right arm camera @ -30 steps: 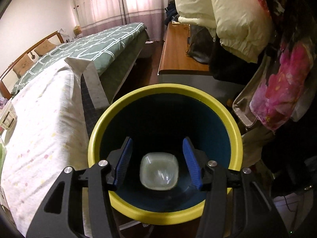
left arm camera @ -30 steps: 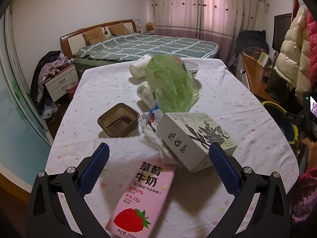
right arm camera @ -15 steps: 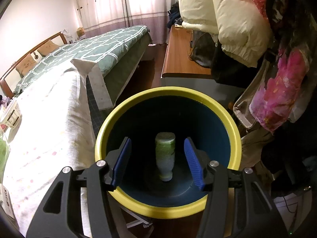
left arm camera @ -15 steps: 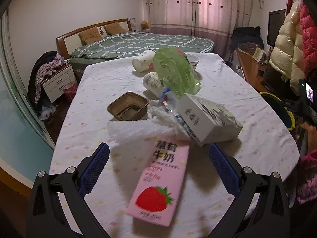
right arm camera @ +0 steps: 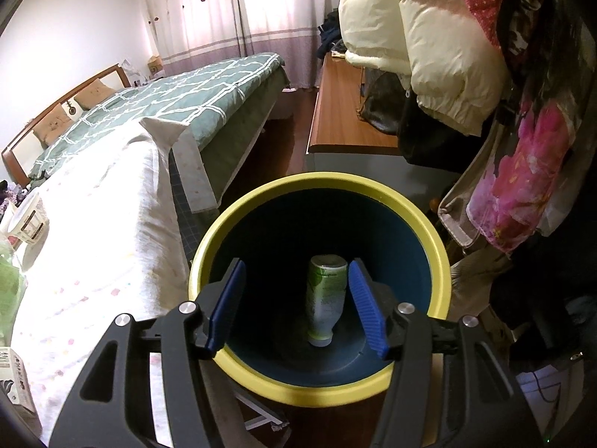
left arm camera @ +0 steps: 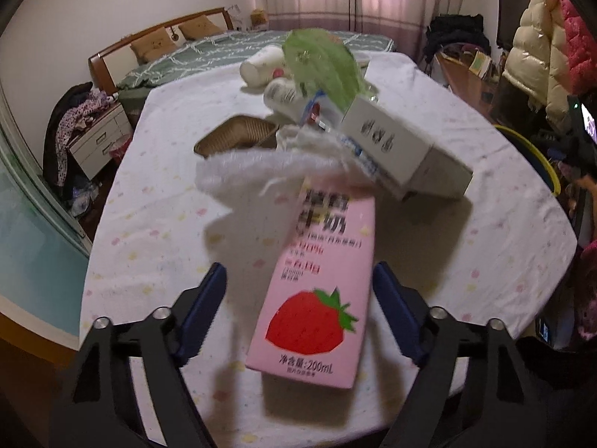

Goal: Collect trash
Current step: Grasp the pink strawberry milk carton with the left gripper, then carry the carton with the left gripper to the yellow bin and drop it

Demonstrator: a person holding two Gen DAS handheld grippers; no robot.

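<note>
In the left wrist view, my left gripper is open around the near end of a pink strawberry milk carton lying on the table. Behind it lie a white crumpled plastic wrap, a grey-white box, a green bag, a brown tray and white cups. In the right wrist view, my right gripper is open and empty above a yellow-rimmed blue bin. A green-labelled bottle lies inside the bin.
The table's right edge drops beside the bin. A bed stands behind the table. A wooden desk and hanging coats crowd the bin's far side. A nightstand stands at the left.
My left gripper has lowered toward the pink carton and narrowed around it. The bottle has dropped from my right gripper into the bin, and the right gripper has pulled back slightly.
</note>
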